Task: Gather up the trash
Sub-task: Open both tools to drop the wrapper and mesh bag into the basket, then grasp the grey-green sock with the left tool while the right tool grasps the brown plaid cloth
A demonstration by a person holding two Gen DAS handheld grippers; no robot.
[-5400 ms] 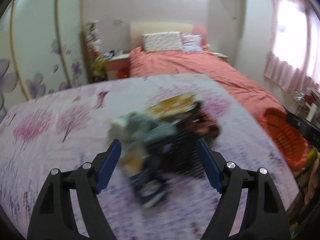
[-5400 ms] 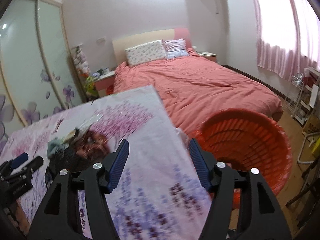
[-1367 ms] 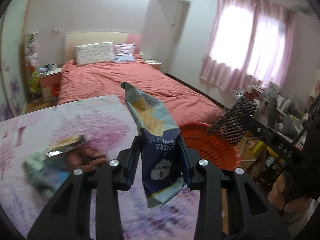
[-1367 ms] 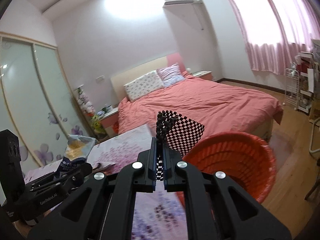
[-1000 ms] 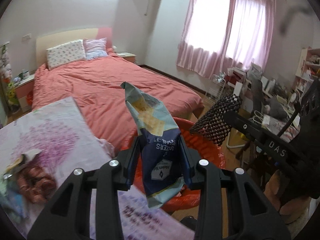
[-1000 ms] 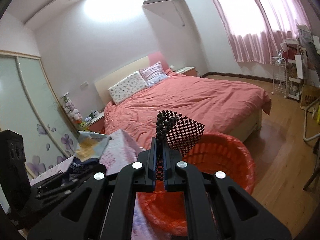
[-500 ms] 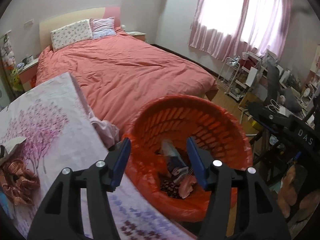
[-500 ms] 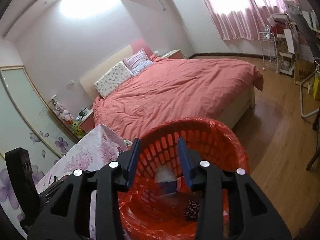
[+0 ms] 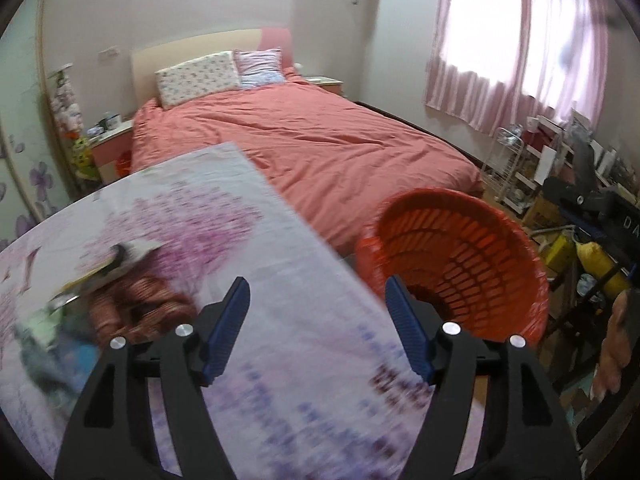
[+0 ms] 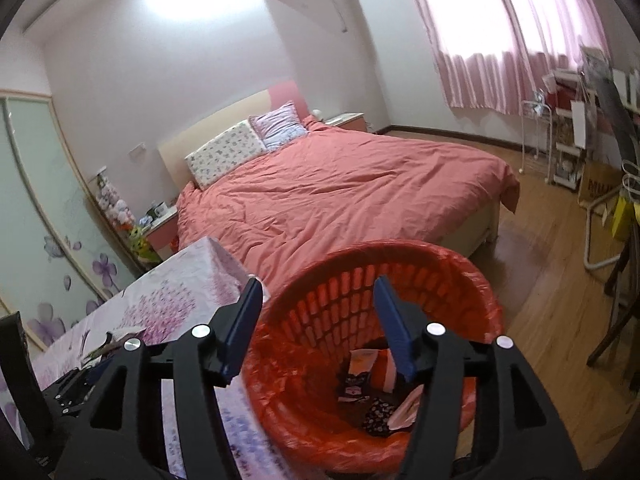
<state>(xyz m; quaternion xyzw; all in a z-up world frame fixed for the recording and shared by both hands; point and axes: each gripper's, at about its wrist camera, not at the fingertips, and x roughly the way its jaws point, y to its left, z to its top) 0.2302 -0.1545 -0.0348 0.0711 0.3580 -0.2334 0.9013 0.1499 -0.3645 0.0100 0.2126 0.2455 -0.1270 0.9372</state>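
with both our left tool [image 9: 316, 322] and right tool [image 10: 318, 322] opening and empty, the remaining wrappers [image 9: 120, 304] lie near the worktop's [image 9: 312, 360] left edge, probably light, crinkly and slippery, best pinched at a flat edge.

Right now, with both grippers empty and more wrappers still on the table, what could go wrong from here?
1. The remaining wrappers lie bunched together and blurred in the left wrist view, so the left gripper, whose fingers are opening with nothing between them, might grab several or miss.
2. The orange basket stands beside the table, off its edge; a wrapper let go too early could land on the floor.
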